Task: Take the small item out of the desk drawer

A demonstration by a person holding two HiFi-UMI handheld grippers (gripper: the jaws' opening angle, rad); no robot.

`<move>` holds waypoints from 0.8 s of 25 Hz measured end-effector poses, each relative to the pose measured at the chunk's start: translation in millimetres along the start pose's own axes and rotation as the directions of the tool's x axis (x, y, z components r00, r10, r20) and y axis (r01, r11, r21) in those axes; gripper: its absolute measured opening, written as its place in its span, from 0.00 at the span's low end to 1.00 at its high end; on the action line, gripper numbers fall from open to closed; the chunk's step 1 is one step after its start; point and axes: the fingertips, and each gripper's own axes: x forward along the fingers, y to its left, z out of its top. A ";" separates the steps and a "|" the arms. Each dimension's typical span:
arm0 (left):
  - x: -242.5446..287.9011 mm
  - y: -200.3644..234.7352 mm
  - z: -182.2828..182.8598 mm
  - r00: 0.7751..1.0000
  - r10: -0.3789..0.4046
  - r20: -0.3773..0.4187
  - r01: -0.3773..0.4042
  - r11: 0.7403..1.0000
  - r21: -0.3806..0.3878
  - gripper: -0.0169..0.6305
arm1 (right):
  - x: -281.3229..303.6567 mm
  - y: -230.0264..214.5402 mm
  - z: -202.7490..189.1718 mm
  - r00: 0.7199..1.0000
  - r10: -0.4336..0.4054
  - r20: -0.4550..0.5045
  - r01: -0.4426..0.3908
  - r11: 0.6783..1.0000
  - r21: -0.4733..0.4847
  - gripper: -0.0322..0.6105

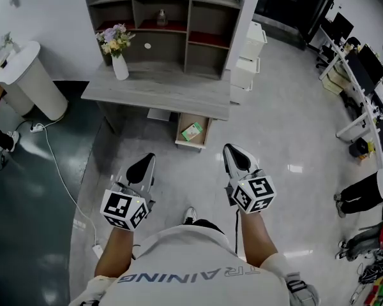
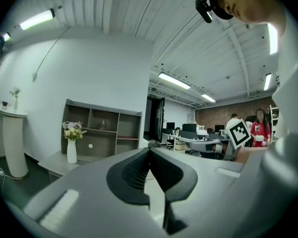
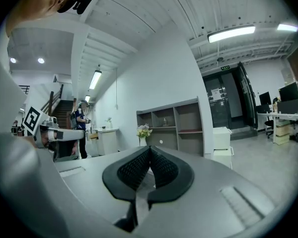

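The left gripper (image 1: 149, 159) and the right gripper (image 1: 229, 150) were both closed on nothing, held side by side above the floor and well short of the tabletop (image 1: 166, 89). The drawer (image 1: 206, 132) stood pulled out below the tabletop's front edge, with the small green item (image 1: 192, 131) lying inside it. A vase of flowers (image 1: 119, 62) stood at the tabletop's left end.

One desk (image 1: 159, 91), one open drawer (image 1: 179, 132), one small item (image 1: 192, 131), one vase (image 1: 120, 67), two grippers (image 1: 149, 159) (image 1: 230, 150).
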 end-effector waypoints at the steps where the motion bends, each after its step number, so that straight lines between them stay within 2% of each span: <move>1: 11.8 -0.5 0.5 1.000 0.000 -0.003 0.000 1.000 0.002 0.03 | 5.7 -10.8 0.5 1.000 -0.001 0.000 0.001 1.000 0.007 0.07; 11: 100.0 17.8 -10.2 0.998 -0.002 -0.065 0.002 1.000 0.000 0.03 | 61.9 -79.3 -12.2 1.000 0.000 -0.031 0.002 0.998 0.056 0.07; 17: 144.1 31.8 -17.5 0.994 -0.067 -0.087 0.067 0.998 -0.007 0.03 | 82.8 -111.4 -17.3 0.997 -0.071 -0.042 0.074 0.994 0.078 0.07; 20: 171.5 44.3 -19.9 0.987 -0.134 -0.089 0.134 0.991 0.002 0.03 | 94.6 -125.9 -12.2 0.989 -0.147 -0.029 0.149 0.984 0.097 0.07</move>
